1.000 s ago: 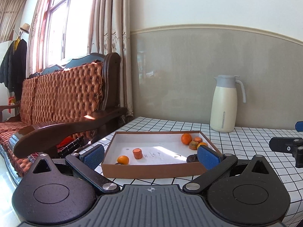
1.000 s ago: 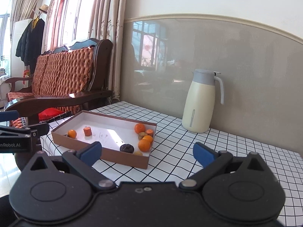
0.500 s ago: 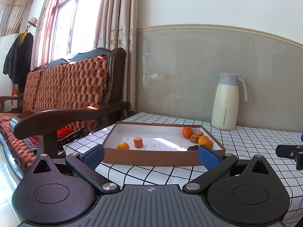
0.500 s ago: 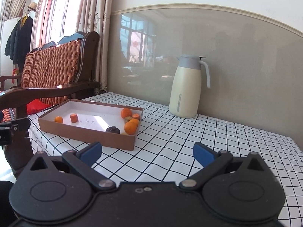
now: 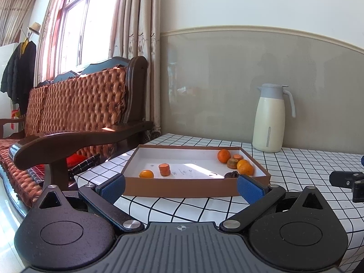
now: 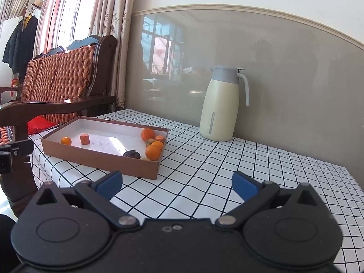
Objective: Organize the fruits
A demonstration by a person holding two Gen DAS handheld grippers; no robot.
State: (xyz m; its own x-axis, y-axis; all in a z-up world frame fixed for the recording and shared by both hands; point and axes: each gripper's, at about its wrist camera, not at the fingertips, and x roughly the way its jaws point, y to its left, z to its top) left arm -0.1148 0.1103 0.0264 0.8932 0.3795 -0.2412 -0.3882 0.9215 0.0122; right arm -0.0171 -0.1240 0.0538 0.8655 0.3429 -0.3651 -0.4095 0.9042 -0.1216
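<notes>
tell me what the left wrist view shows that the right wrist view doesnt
Only the left wrist view: the open left claw and the right claw's side at the right edge. Only the right wrist view: the open right claw, the table's far right end and the window reflection on the wall. Both: the cardboard tray of fruit, the cream jug and the sofa.

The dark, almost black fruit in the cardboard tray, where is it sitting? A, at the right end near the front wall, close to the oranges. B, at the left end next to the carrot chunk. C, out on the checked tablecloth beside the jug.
A: the dark fruit lies inside the cardboard tray at its right end by the near wall, just left of the oranges, far from the carrot chunk.
</notes>
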